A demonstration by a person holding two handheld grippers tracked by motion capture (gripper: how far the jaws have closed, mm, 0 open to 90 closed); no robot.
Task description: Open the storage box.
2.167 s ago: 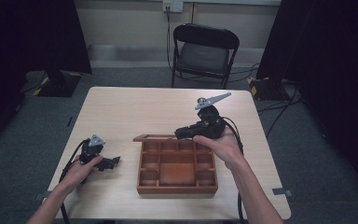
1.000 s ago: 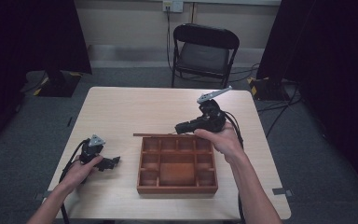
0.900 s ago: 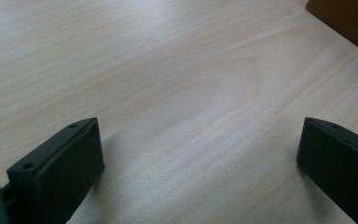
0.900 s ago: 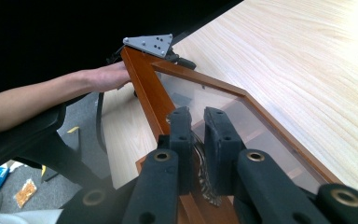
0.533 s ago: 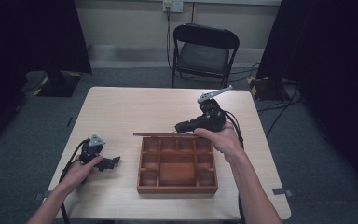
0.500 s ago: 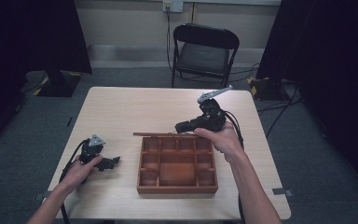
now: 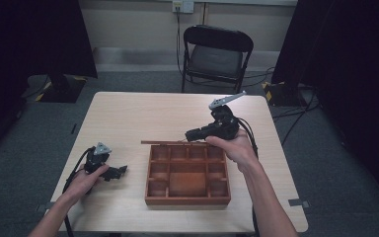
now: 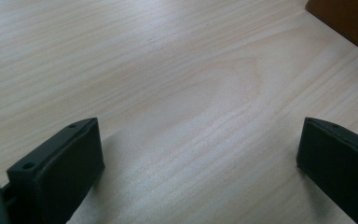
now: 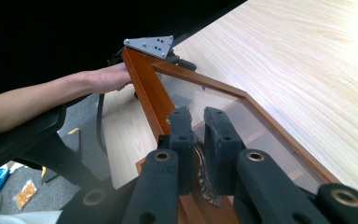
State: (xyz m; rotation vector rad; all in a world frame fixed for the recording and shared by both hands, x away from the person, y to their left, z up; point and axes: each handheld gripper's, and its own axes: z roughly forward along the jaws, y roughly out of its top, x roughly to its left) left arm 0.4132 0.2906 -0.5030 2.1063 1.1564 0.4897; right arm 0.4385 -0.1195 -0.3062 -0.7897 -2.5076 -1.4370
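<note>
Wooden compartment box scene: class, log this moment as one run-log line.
right hand-held gripper: shut on glass lid, raised over wooden box | left hand-held gripper: open, resting on table

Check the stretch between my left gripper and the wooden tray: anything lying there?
Nothing: in the high view, only bare table separates the left gripper from the wooden tray.

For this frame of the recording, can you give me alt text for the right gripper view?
The right gripper, its two black jaws close together, pinches the raised glass-paned lid of a wooden box by its frame. Beyond it, a person's hand holds the left gripper on the light wooden table, with dark floor to the left.
</note>
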